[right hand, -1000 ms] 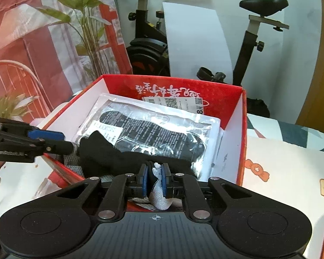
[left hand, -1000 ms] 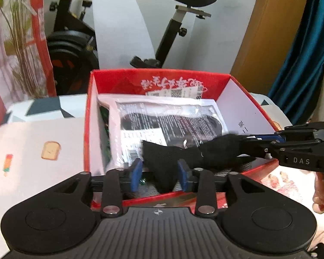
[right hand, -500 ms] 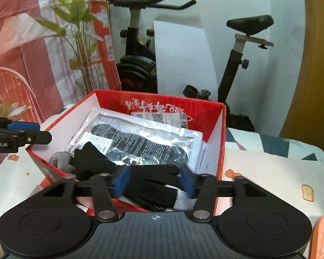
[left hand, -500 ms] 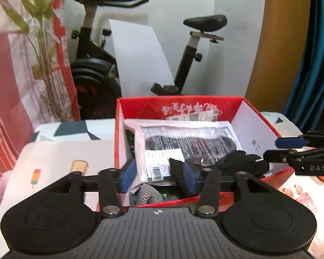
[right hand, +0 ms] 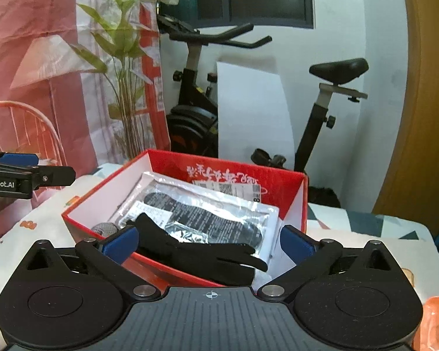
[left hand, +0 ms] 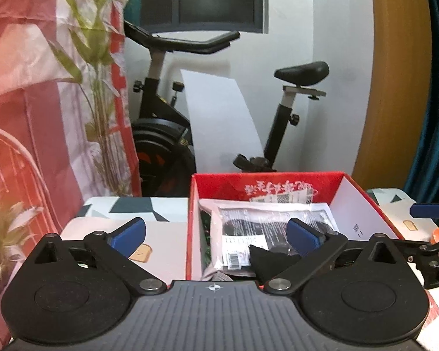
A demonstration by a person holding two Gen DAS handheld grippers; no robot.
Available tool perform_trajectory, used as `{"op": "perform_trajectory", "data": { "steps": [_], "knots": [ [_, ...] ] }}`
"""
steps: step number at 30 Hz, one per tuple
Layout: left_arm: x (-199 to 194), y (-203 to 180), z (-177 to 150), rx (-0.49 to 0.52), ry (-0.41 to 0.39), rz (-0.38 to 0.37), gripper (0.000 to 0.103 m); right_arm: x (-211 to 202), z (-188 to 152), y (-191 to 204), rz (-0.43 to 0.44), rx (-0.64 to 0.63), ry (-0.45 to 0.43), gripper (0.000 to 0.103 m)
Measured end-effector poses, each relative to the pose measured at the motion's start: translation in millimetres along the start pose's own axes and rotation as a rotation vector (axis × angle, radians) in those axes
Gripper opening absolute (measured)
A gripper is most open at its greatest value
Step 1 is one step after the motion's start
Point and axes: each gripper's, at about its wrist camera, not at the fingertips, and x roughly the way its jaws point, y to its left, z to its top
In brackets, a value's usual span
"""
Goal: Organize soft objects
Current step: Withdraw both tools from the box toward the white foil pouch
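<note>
A black glove lies in the red box, draped over its near edge on top of a clear plastic packet of dark items. In the left wrist view the glove shows just behind the box's near wall. My left gripper is open and empty, raised in front of the box. My right gripper is open and empty, just above the glove. A grey knit item peeks out at the box's left.
The box stands on a table with a patterned white cloth. An exercise bike and a white board stand behind the table. A plant and a red chair are at left. An orange object is at right.
Both grippers have opened wide and let go of the black glove, which now rests in the box. Both have pulled back and up from the box.
</note>
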Motion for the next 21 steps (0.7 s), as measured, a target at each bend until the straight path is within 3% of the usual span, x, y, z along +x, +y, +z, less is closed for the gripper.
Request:
{"op": "perform_trajectory", "data": {
  "steps": [7, 12, 21],
  "knots": [
    [-12, 1, -11, -0.018, -0.014, 0.026, 0.103, -8, -6, 6, -0.011, 0.011, -0.019, 0.103],
    [-22, 11, -37, -0.062, 0.005, 0.050, 0.103, -7, -25, 7, 0.020, 0.037, -0.010, 0.103],
    [-19, 42, -89, -0.109, 0.141, 0.071, 0.103, 3, -62, 22, 0.077, 0.039, 0.063, 0.102]
  ]
}}
